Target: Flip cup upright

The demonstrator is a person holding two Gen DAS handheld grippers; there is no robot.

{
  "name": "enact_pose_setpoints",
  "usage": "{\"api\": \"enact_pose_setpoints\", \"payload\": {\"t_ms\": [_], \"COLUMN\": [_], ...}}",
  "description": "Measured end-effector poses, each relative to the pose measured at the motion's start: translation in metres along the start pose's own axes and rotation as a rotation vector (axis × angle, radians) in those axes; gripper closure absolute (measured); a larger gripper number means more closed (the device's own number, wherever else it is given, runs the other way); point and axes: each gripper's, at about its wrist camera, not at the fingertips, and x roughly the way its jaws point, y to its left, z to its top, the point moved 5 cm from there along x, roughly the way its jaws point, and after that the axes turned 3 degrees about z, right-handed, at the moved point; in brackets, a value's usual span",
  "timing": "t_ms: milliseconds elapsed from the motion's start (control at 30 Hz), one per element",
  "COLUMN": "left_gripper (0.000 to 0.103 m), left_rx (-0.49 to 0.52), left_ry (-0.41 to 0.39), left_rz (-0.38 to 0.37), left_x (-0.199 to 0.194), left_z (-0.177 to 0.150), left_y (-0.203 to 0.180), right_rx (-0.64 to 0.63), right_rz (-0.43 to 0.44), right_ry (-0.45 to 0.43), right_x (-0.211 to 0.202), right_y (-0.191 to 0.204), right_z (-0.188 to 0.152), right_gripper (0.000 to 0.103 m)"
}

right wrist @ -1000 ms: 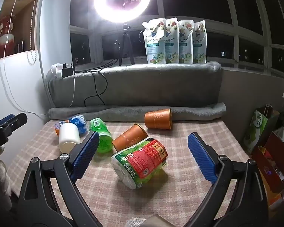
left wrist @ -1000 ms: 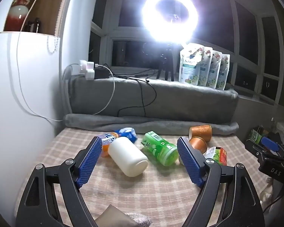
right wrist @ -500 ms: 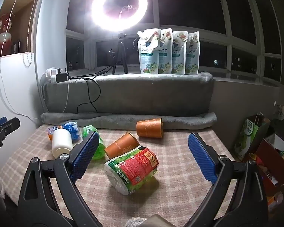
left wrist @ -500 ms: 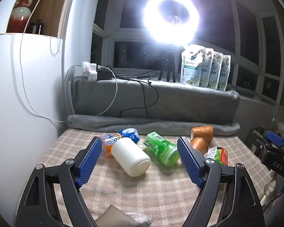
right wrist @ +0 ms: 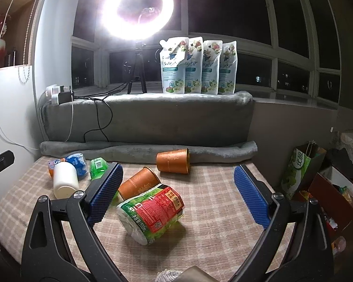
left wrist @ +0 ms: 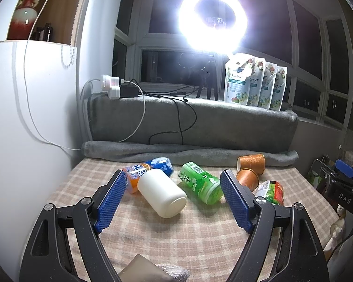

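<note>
Landmark: rolled grey blanket (right wrist: 148, 151) along the far edge of the checked cloth (right wrist: 211, 230).
Far cup (right wrist: 173, 161): copper-coloured, on its side, touching the front of the blanket roll, mouth to the right in the right wrist view.
Near cup (right wrist: 138, 185): same copper colour, also on its side, well in front of the roll, mouth turned toward it; its base end meets the red-green packet (right wrist: 151, 211).
Left gripper (left wrist: 174, 202): blue pads spread wide, nothing between them, held above the cloth.
Right gripper (right wrist: 177, 192): pads likewise wide apart, empty, raised; near cup and packet lie in the gap as seen from its camera.
Other items: white bottle (left wrist: 162, 193), green bottle (left wrist: 201, 182), orange-blue bottle (left wrist: 148, 171), all lying down in front of the roll's left half.
Behind the roll: ring light (right wrist: 137, 8), four pouches (right wrist: 197, 65).
</note>
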Motion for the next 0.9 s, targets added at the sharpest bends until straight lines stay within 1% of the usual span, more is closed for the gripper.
{"api": "enact_pose_setpoints", "payload": {"t_ms": [900], "left_gripper": [0.021], "left_rx": [0.005], "left_ry": [0.008], "left_rz": [-0.007], "left_x": [0.0025], "left_z": [-0.0057], "left_y": [-0.0044], "right_rx": [0.012], "right_rz": [0.007], "right_ry": [-0.002], "right_x": [0.0006], "right_y": [-0.0014], "right_z": [0.0005], "right_gripper": [0.006]}}
